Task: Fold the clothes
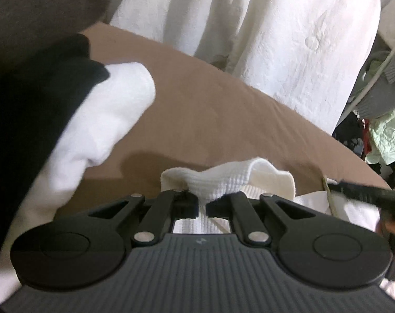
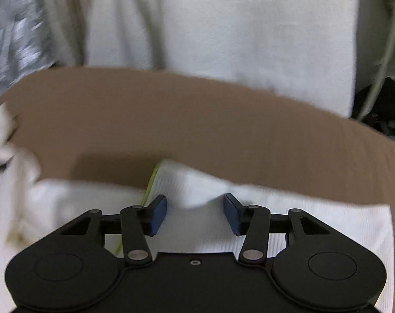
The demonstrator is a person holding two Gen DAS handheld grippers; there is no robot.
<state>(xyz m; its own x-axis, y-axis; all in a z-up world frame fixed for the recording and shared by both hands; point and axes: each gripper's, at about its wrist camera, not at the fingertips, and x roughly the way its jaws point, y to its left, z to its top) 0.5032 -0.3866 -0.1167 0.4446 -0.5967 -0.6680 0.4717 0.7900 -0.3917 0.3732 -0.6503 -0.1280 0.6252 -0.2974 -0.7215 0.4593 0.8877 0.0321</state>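
Observation:
A white ribbed garment [image 1: 223, 180] lies on a brown surface [image 1: 197, 104]. My left gripper [image 1: 202, 206] is shut on its raised collar fold, and ribbed cloth shows between the black fingertips. In the right wrist view the same white garment [image 2: 301, 221] spreads under my right gripper [image 2: 196, 212]. That gripper stands open, its blue pads [image 2: 159, 214] on either side of a small hump of cloth. A yellow-green trim edge [image 2: 150, 182] runs beside the left pad. The right gripper's tip [image 1: 367, 193] shows blurred at the right of the left wrist view.
A pile of white and black cloth [image 1: 101, 117] sits on the left of the brown surface. White fabric [image 1: 275, 39] hangs behind the far edge. Assorted clothes [image 1: 385, 135] are heaped off to the right, and a white cable [image 2: 380, 73] hangs there.

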